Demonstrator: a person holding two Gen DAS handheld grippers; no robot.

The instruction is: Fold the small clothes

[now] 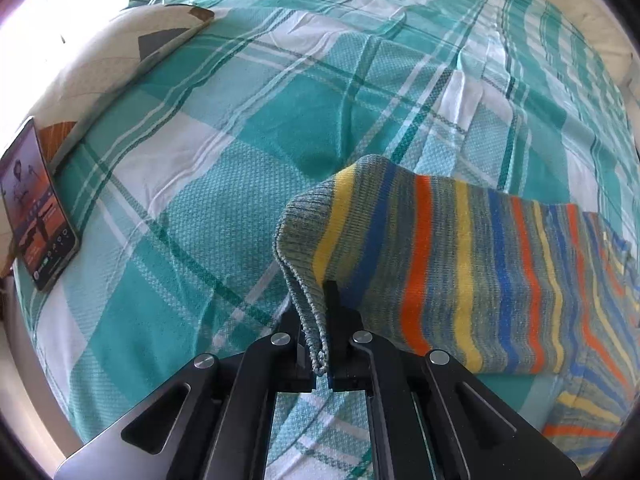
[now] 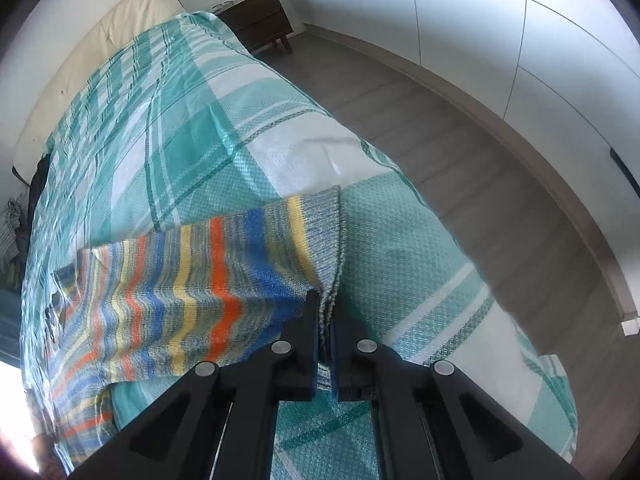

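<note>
A small striped knit garment, grey with yellow, blue and orange bands, hangs lifted above the bed. My left gripper is shut on its ribbed hem at the left corner. In the right wrist view the same garment stretches off to the left. My right gripper is shut on the hem's other corner. The cloth is held taut between the two grippers, and its lower part drapes onto the bed.
The bed is covered by a teal and white plaid spread. A phone leans on a cream pillow at the left. The bed's right edge drops to a wooden floor. A dark nightstand stands by the headboard.
</note>
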